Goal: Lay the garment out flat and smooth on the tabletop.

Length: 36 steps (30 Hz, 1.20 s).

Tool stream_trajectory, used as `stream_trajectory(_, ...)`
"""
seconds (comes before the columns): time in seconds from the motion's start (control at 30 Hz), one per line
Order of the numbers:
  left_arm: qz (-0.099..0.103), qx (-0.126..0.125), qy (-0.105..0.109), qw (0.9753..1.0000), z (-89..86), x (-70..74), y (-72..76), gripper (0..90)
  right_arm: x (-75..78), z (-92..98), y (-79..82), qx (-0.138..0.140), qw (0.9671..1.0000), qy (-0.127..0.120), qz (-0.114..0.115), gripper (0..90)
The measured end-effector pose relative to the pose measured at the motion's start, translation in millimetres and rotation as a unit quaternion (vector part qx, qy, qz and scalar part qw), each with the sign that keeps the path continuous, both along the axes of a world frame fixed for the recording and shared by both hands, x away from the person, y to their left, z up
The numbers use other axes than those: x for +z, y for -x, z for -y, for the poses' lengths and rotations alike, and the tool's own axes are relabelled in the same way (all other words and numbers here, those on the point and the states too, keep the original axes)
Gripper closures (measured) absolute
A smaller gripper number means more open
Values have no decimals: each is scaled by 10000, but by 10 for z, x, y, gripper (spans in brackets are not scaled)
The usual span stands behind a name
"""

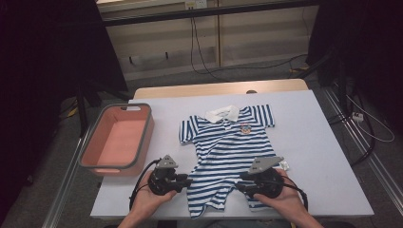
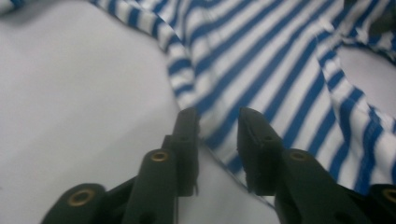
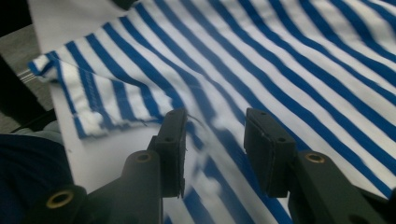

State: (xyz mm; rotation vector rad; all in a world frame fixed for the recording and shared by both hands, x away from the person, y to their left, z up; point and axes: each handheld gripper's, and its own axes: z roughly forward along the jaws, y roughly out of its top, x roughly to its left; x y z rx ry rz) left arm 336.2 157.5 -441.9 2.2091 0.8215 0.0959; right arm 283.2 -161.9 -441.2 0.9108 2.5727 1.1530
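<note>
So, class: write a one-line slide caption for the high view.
Two open hand-held grippers, left gripper and right gripper, flank a blue-and-white striped baby romper beside a pink basket.

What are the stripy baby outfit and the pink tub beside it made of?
The striped romper looks like soft knit fabric, probably cotton: it lies limp and wrinkles at the edges. The pink bin seems matte plastic or silicone with a grey rim; its smooth, even walls suggest moulding, though I can't be sure.

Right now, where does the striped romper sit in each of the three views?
High view: romper lies flat at table centre, legs toward the person, between both grippers.
Left gripper view: romper spans the upper right, its edge between the open jaws.
Right gripper view: romper spreads across most of the picture.
Shared landmark: the blue-and-white stripes on the white table.
</note>
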Motion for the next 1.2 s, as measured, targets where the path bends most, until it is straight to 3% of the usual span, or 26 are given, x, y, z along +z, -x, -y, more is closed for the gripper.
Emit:
stream_trajectory(0.23, 207, 414, 38, 9989, 120, 10, -416, 656, -75, -428, -18, 674, 9976, 53, -115, 604)
stream_trajectory(0.33, 197, 452, 17, 9988, 245, -12, -548, 584, -116, -498, -18, 732, 9972, 71, -98, 594)
stream_trajectory(0.43, 182, 461, -82, 9987, 381, -50, -646, 566, -154, -535, -14, 765, 9970, 127, -87, 565)
stream_trajectory(0.53, 133, 485, -251, 9984, 464, -137, -686, 566, -168, -559, -14, 779, 9968, 200, 7, 573)
stream_trajectory(0.6, 311, 521, -360, 9975, 486, -141, -656, 586, -169, -551, -9, 769, 9968, 225, 32, 604)
stream_trajectory(0.63, 274, 486, -343, 9979, 484, -133, -648, 626, -171, -549, -5, 724, 9971, 224, 56, 647)
stream_trajectory(0.67, 77, 369, -169, 9991, 478, -137, -644, 746, -165, -546, -5, 710, 9972, 244, 57, 689)
stream_trajectory(0.7, 151, 339, -210, 9991, 484, -142, -633, 865, -161, -536, -9, 715, 9971, 260, 43, 735)
stream_trajectory(0.77, 230, 330, -277, 9988, 510, -130, -611, 892, -163, -518, -9, 668, 9976, 149, -50, 779)
stream_trajectory(0.9, 144, 344, -288, 9989, 451, -115, -646, 898, -147, -501, 22, 698, 9974, 198, -55, 822)
stream_trajectory(0.97, 215, 447, -382, 9980, 406, -100, -660, 899, -132, -489, 37, 761, 9969, 98, -150, 900)
stream_trajectory(1.1, 104, 684, -263, 9973, 288, -84, -708, 899, -127, -477, 109, 762, 9969, 107, -151, 900)
stream_trajectory(1.2, 109, 633, -232, 9977, 288, -93, -710, 898, -120, -451, 118, 768, 9969, 111, -152, 900)
